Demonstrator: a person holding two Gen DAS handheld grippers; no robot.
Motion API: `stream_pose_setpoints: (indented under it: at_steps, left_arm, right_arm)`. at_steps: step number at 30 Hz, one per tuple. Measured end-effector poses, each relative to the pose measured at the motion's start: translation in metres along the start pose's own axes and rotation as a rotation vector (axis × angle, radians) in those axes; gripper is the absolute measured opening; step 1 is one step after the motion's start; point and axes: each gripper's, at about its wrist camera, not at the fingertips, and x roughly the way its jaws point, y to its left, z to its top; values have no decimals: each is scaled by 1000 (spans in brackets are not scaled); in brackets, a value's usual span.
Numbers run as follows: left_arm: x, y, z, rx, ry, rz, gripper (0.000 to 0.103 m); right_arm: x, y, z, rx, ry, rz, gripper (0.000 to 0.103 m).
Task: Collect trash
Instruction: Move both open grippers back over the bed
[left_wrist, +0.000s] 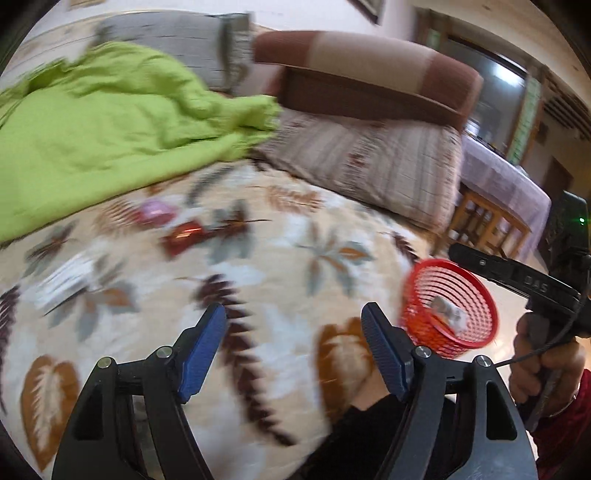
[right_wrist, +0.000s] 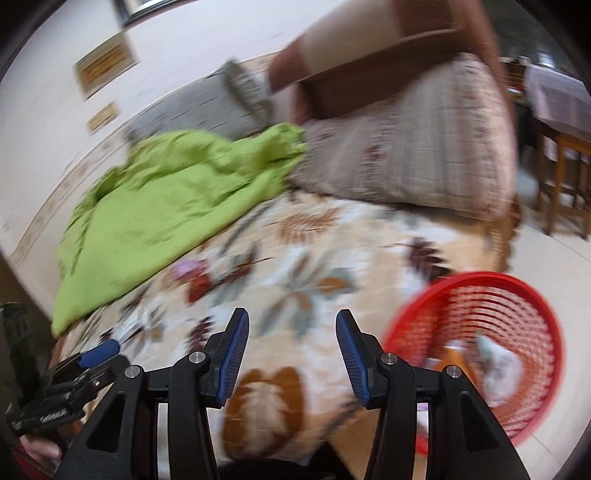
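Observation:
On the leaf-patterned bedspread (left_wrist: 280, 266) lie a shiny red wrapper (left_wrist: 183, 234), a pink wrapper (left_wrist: 155, 212) and a blurred white paper (left_wrist: 70, 275), all ahead and left of my left gripper (left_wrist: 293, 314). That gripper is open and holds nothing. A red mesh basket (left_wrist: 417, 314) sits at the bed's right edge with crumpled pale trash (left_wrist: 447, 314) inside. In the right wrist view my right gripper (right_wrist: 291, 317) is open and empty above the bedspread, with the basket (right_wrist: 480, 275) just to its right. The pink wrapper (right_wrist: 188, 269) and red wrapper (right_wrist: 199, 288) lie ahead on its left.
A crumpled green blanket (left_wrist: 96, 122) covers the bed's far left. Patterned pillows (left_wrist: 369, 162) and a brown cushion (left_wrist: 369, 62) are stacked at the head. A cloth-covered wooden table (left_wrist: 498, 192) stands on the tiled floor to the right. A hand (left_wrist: 543, 365) holds the right gripper's handle.

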Motion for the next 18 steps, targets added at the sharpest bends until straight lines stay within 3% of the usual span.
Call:
stream_pose_setpoints:
  at_steps: [6, 13, 18]
  left_arm:
    - [-32, 74, -11, -98, -47, 120, 75]
    - [-63, 149, -20, -208, -94, 246, 75]
    - [-73, 196, -16, -272, -101, 295, 75]
  right_arm:
    - [34, 76, 1, -168, 81, 114, 54]
    - [60, 134, 15, -218, 108, 224, 54]
    - [79, 165, 34, -240, 93, 259, 55]
